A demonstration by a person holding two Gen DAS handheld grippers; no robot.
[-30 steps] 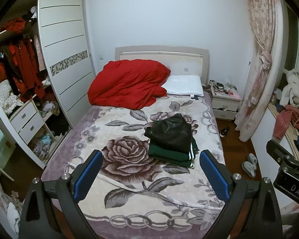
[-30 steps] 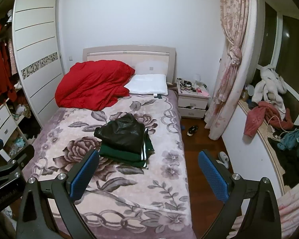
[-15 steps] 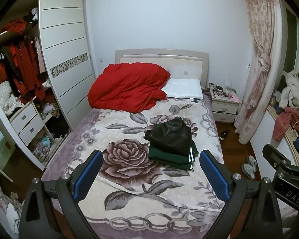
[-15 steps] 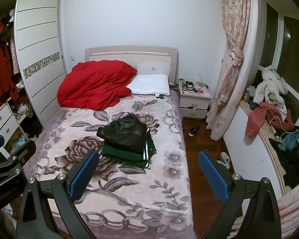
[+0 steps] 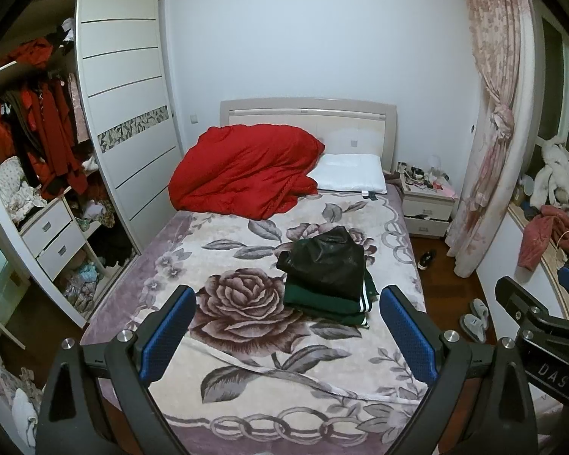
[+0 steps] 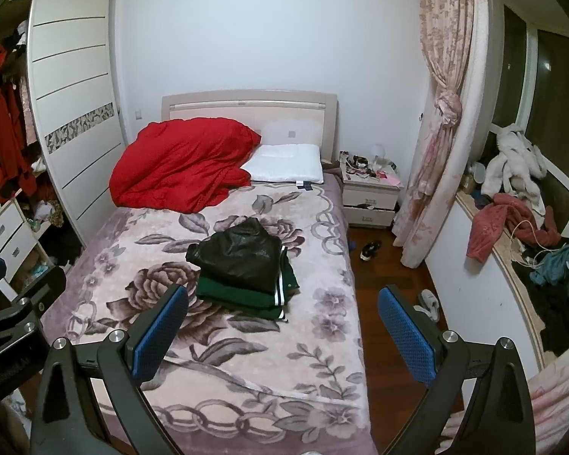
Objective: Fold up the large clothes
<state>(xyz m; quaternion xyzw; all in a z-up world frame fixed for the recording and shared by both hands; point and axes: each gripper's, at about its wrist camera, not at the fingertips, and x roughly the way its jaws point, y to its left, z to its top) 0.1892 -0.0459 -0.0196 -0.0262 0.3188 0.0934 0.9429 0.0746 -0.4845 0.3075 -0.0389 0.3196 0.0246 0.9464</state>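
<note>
With both left tongs (image 5: 286, 326) and right tongs (image 6: 282, 322) held apart and empty, the black jacket (image 6: 237, 254) could be knocked off the folded green garment (image 6: 246, 295) mid-bed (image 6: 322, 360) if approached carelessly.

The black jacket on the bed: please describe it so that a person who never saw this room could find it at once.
Start from the bed with its pale rose-patterned blanket, red quilt and white pillow at the headboard. Near the middle, toward the nightstand side, lies a small pile of folded clothes. The black jacket is the shiny, leather-like top piece, resting on a dark green garment with white stripes.
</note>
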